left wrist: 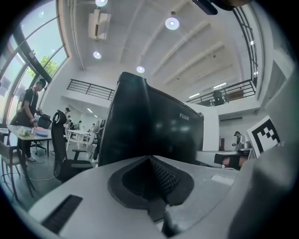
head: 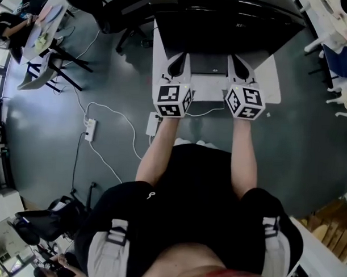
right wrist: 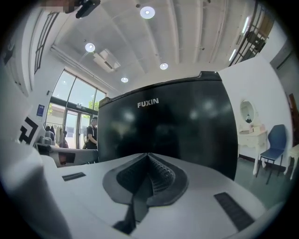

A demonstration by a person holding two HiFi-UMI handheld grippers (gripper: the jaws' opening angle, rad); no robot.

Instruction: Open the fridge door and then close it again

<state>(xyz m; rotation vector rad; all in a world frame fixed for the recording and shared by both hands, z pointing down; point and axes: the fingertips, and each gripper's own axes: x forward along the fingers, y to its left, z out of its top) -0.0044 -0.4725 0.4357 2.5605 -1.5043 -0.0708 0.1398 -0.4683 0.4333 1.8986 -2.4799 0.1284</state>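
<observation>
Fridge point(head: 223, 23): one, black; left gripper point(head: 180, 64), right gripper point(head: 238, 64): both closed.

Fridge point(right wrist: 177, 126) front: glossy black, reflective. Right gripper point(right wrist: 148, 156) shell matt grey plastic; pads point(right wrist: 161, 179) ribbed, probably rubber. Floor point(head: 309, 151) smooth.

The black fridge point(head: 223, 29) stands close ahead and blocks the way forward; the floor point(head: 309, 145) is open at right, while an office chair point(head: 116, 14) and a cable point(head: 106, 107) crowd the left

Left tool point(left wrist: 151, 162) jaws together, empty; black fridge point(left wrist: 154, 126) ahead.
</observation>
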